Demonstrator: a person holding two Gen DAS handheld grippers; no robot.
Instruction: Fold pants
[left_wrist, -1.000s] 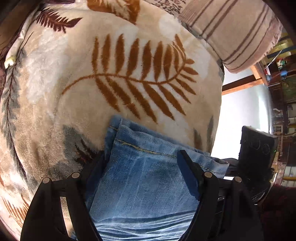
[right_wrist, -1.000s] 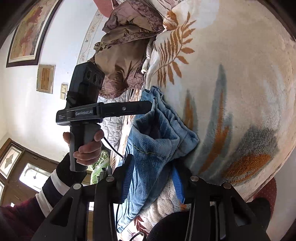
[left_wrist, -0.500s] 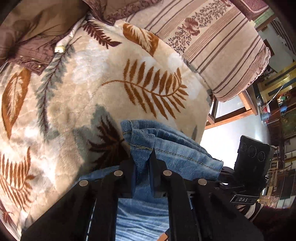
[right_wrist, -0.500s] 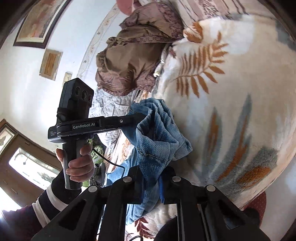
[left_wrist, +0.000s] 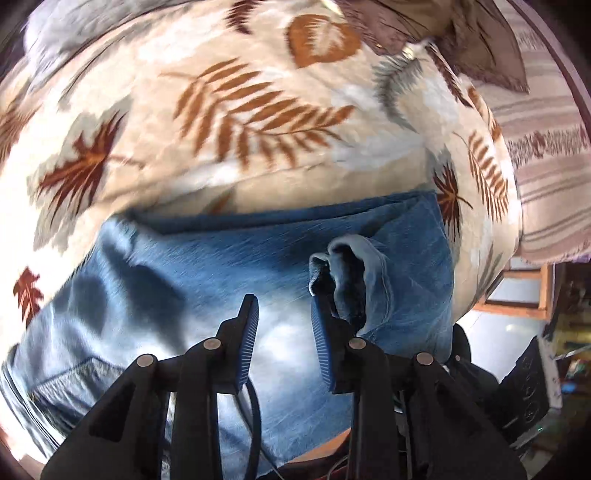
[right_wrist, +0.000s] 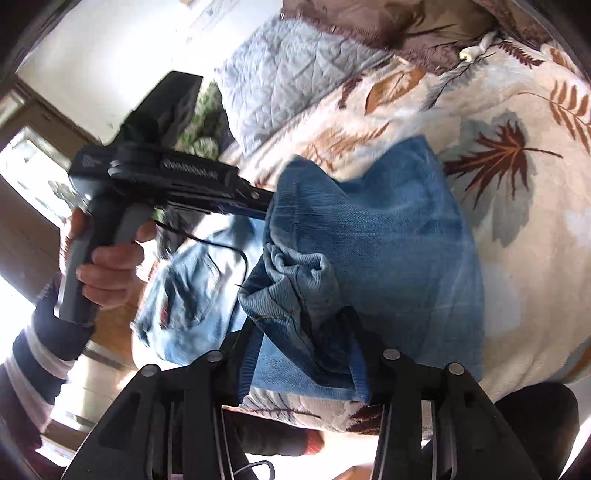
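Note:
Blue jeans (left_wrist: 207, 280) lie folded over on a cream leaf-print blanket (left_wrist: 258, 92). My left gripper (left_wrist: 282, 317) hovers just above the denim, jaws opening, with nothing between its pads. A bunched hem (left_wrist: 354, 273) sits beside its right finger. In the right wrist view the jeans (right_wrist: 399, 236) drape over the blanket (right_wrist: 517, 229). The bunched hem (right_wrist: 295, 291) lies loosely between the opening jaws of my right gripper (right_wrist: 304, 354). A hand (right_wrist: 107, 266) holds the left tool's handle, and its fingertips are hidden behind the denim.
A crumpled brown garment (left_wrist: 461, 40) lies at the far side of the blanket, next to a striped cushion (left_wrist: 550, 155). A quilted grey cover (right_wrist: 288, 85) sits beyond the jeans. The right tool's black body (left_wrist: 528, 387) is at the lower right, over the floor.
Both grippers were shut on the hem half a second ago; their jaws now stand apart. Both hands have swept across the bed, and the hem end now lies over the rest of the jeans.

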